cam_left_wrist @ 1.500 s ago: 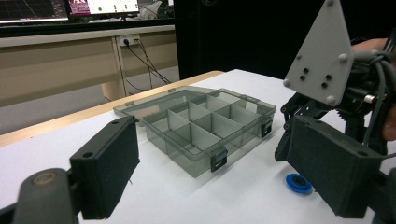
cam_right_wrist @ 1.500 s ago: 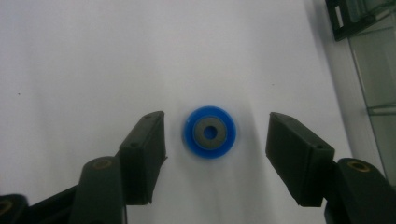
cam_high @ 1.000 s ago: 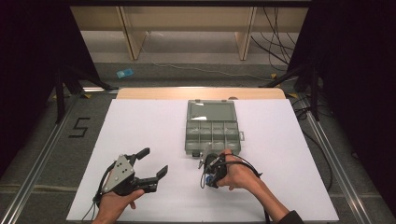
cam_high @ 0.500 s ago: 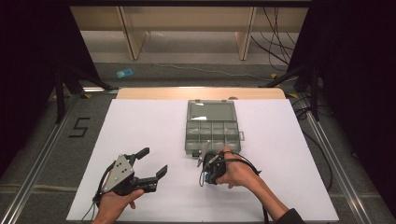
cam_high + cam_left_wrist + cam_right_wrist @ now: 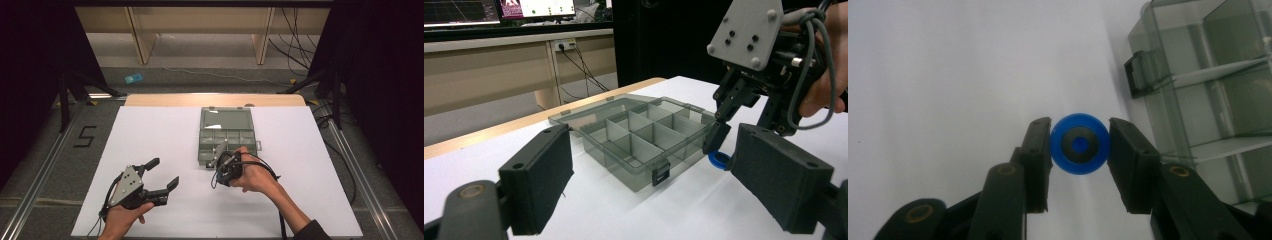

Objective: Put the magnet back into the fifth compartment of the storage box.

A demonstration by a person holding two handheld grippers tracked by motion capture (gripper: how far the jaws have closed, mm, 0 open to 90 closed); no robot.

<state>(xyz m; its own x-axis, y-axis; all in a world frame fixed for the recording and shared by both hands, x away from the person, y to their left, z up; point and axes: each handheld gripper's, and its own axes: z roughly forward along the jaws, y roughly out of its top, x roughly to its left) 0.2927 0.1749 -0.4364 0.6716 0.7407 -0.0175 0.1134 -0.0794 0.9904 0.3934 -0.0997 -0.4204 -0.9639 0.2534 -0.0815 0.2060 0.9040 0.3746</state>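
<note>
Blue disc point(image 5: 1079, 144) with a dark ring at its centre, pinched between the two pads of the right tongs point(image 5: 1079, 145), just beside the near corner of the organiser box point(image 5: 1213, 90), close above the white tabletop point(image 5: 948, 75).

Going left to right in the high view: left tongs point(image 5: 162, 173) at the near left of the tabletop point(image 5: 165, 130), held by the left hand point(image 5: 122, 217), jaws spread wide apart with nothing between them, grey three-cornered plate point(image 5: 127, 182) on top. Well apart to the right, the right tongs point(image 5: 218, 161) in the right hand point(image 5: 255, 175), tips pointing at the front edge of the grey see-through organiser box point(image 5: 226, 135), lid point(image 5: 226, 119) folded back flat on the far side, black cable point(image 5: 270, 172) looping over the hand.

In the left gripper view: own two black pads point(image 5: 544, 180) released, standing far apart at either side; between them, farther off, the organiser box point(image 5: 639, 135) with its dividers and a small dark latch point(image 5: 661, 175) on the front wall; to the right, the right tongs point(image 5: 720, 145) angled downward, the blue disc point(image 5: 719, 160) at their tips just beside the box's front corner.

In the right gripper view: jaws clenched on the disc, having just been closing, pads touching its left and right edges; box wall and latch point(image 5: 1138, 75) at upper right.
</note>
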